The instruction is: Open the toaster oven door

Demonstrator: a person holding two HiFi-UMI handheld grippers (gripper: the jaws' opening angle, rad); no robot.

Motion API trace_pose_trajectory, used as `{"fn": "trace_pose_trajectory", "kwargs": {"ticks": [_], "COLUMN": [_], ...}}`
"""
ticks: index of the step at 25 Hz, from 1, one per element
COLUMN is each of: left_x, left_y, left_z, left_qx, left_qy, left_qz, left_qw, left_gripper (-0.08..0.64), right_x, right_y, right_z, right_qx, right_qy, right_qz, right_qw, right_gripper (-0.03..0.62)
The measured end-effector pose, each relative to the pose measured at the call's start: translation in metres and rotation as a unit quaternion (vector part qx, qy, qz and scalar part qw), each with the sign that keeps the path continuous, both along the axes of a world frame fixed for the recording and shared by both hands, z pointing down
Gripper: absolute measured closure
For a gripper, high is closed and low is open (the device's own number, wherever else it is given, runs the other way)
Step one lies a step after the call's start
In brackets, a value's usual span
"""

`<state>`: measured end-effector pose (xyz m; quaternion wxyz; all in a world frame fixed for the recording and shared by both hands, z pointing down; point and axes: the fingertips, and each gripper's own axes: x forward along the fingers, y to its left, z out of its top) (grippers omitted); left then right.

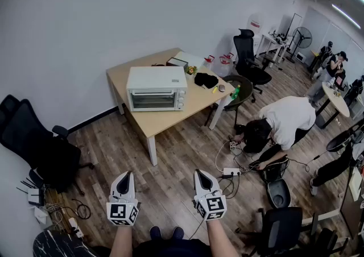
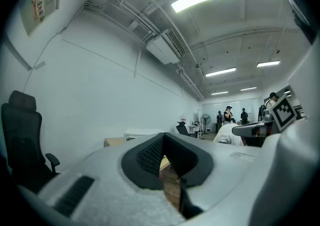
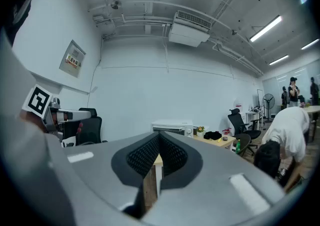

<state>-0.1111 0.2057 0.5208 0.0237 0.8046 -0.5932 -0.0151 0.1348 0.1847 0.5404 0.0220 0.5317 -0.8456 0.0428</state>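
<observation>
Toaster oven: the toaster oven [image 1: 156, 88] sat on the worktop [image 1: 165, 124], close to the edge nearest me. Its glass front faced my way, which suited a straight approach.
Door: the door [image 1: 152, 100] looked shut against the oven body. I could not make out its handle from that far.
Left tool: the left tool [image 1: 125, 176] was well short of the toaster oven, held level over the floor. Its jaws were together with nothing in them.
Right tool: the right tool [image 1: 202, 174] hung beside the left one, equally far from the toaster oven. Its jaws were also closed and empty.
Why held so: I judged this a carrying pose, since both tips pointed at the oven with no reach begun.
Hazard: a person [image 1: 284, 120] crouched over floor cables to the right of the toaster oven, so I would have kept my line left of them.
Stage: nothing of the task was done.
</observation>
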Motion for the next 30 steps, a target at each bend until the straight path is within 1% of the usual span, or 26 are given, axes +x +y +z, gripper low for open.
{"fn": "trace_pose_trajectory", "kwargs": {"ticks": [3, 7, 11, 15, 18, 22, 25, 28, 30], "left_x": [0.006, 0.009, 0.012, 0.011, 0.005, 0.001, 0.001, 0.003, 0.007], "left_y": [0.0, -0.002, 0.007, 0.01, 0.008, 0.007, 0.009, 0.01, 0.01], "left_z": [0.0, 0.004, 0.011, 0.015, 0.014, 0.016, 0.021, 0.022, 0.022], "left_qx": [0.0, -0.002, -0.011, -0.014, -0.014, -0.017, -0.019, -0.015, -0.015], "left_qy": [-0.006, -0.004, -0.003, -0.009, -0.008, -0.005, -0.002, -0.008, -0.012], "left_qz": [0.001, 0.003, 0.007, 0.005, 0.003, 0.002, 0.001, 0.006, 0.005], "left_qw": [1.0, 1.0, 0.9999, 0.9998, 0.9999, 0.9998, 0.9998, 0.9998, 0.9998], "left_gripper": [0.561, 0.561, 0.561, 0.561, 0.561, 0.561, 0.561, 0.561, 0.561], "right_x": [0.002, 0.001, 0.001, 0.004, 0.001, -0.006, -0.008, -0.012, -0.009], "right_y": [-0.001, -0.004, -0.005, -0.005, -0.006, -0.007, -0.003, -0.001, -0.003], "right_z": [0.003, 0.011, 0.017, 0.012, 0.01, 0.016, 0.018, 0.02, 0.017], "right_qx": [-0.003, -0.01, -0.019, -0.008, -0.006, -0.01, -0.011, -0.009, -0.009], "right_qy": [0.003, 0.004, -0.012, -0.022, -0.019, 0.003, 0.0, 0.023, 0.018], "right_qz": [-0.003, -0.007, -0.004, -0.002, -0.002, -0.004, -0.007, -0.012, -0.011], "right_qw": [1.0, 1.0, 1.0, 1.0, 1.0, 1.0, 1.0, 1.0, 1.0], "right_gripper": [0.587, 0.586, 0.586, 0.583, 0.583, 0.583, 0.583, 0.583, 0.583]}}
